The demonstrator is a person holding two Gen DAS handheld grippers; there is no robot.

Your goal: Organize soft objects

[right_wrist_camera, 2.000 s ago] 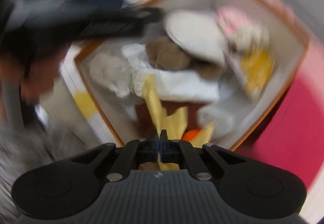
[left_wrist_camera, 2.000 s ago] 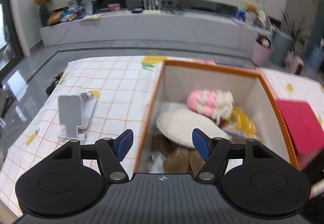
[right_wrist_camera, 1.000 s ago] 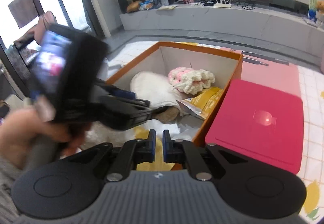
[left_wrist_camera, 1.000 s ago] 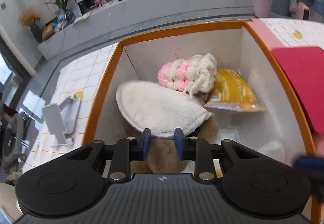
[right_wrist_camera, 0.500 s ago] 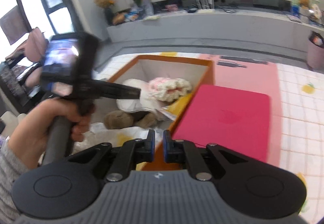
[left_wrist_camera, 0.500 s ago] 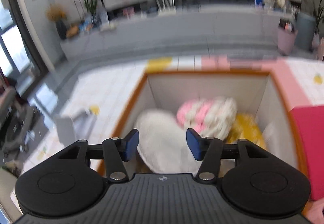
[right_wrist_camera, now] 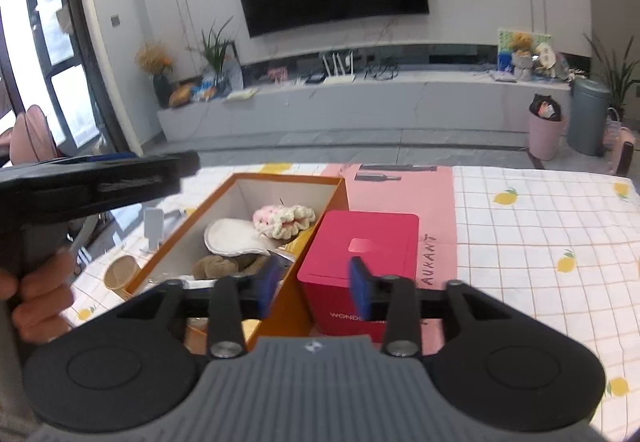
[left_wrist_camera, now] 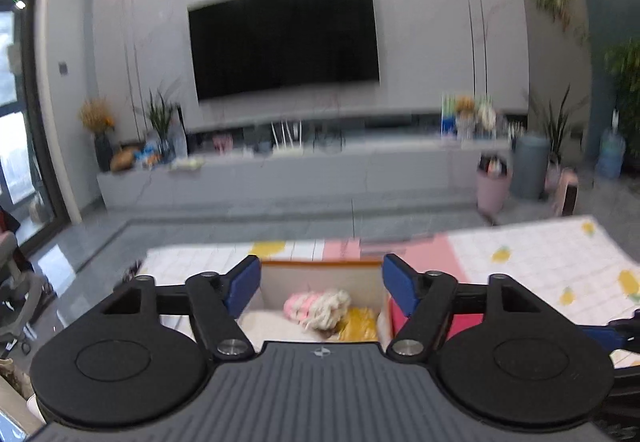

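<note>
Beside orange box point(right_wrist_camera: 320, 242), red case point(right_wrist_camera: 360, 262), both grippers point(left_wrist_camera: 320, 288) point(right_wrist_camera: 314, 288) spread, empty

Bright ceiling spots; left view blurred, edges warped.

You are looking at an open-topped box point(right_wrist_camera: 172, 242), so entry from above is standing free. Soft items point(right_wrist_camera: 256, 242) are crowding its floor. A red case point(right_wrist_camera: 360, 262) is pressing against its right wall, blocking that side. Open tablecloth point(right_wrist_camera: 540, 242) is lying right of the case.
</note>
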